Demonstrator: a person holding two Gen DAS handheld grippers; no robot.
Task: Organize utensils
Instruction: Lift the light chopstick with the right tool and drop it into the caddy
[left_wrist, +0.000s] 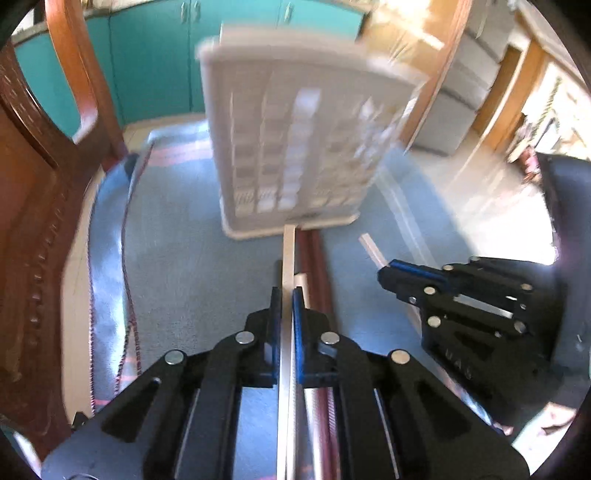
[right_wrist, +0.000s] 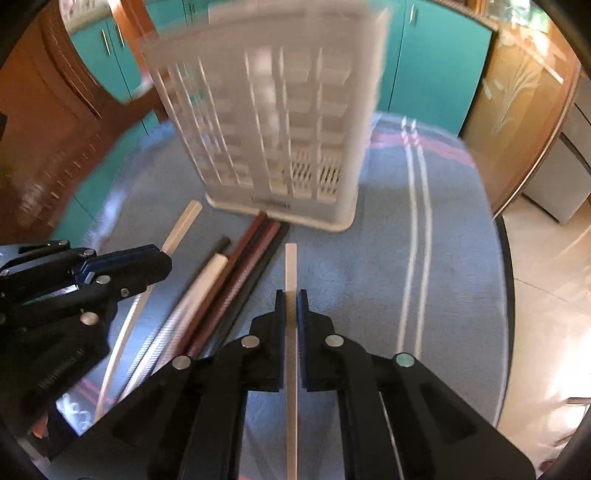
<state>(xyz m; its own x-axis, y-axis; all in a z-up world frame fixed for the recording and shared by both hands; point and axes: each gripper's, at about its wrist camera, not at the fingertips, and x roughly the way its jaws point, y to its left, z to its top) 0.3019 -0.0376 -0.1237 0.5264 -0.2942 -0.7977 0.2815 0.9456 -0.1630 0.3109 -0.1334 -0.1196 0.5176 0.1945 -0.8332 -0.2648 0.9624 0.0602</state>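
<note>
In the left wrist view my left gripper (left_wrist: 285, 291) is shut on a cream chopstick (left_wrist: 289, 251) that points at the foot of a white slotted utensil basket (left_wrist: 295, 147). My right gripper (right_wrist: 291, 293) is shut on a white chopstick (right_wrist: 291, 266), also aimed at the basket (right_wrist: 280, 129). Each gripper shows in the other's view: the right gripper (left_wrist: 384, 271) sits to the right, the left gripper (right_wrist: 164, 258) to the left with its cream chopstick (right_wrist: 184, 225). Between them several loose chopsticks lie on the cloth: white (right_wrist: 207, 280), dark red (right_wrist: 251, 266) and black (right_wrist: 275, 247).
A blue cloth (right_wrist: 369, 258) with pale stripes covers the round table. A carved wooden chair (left_wrist: 37, 192) stands close on the left. Teal cabinets (left_wrist: 147, 55) are behind the basket. Tiled floor (right_wrist: 546, 295) lies past the table's right edge.
</note>
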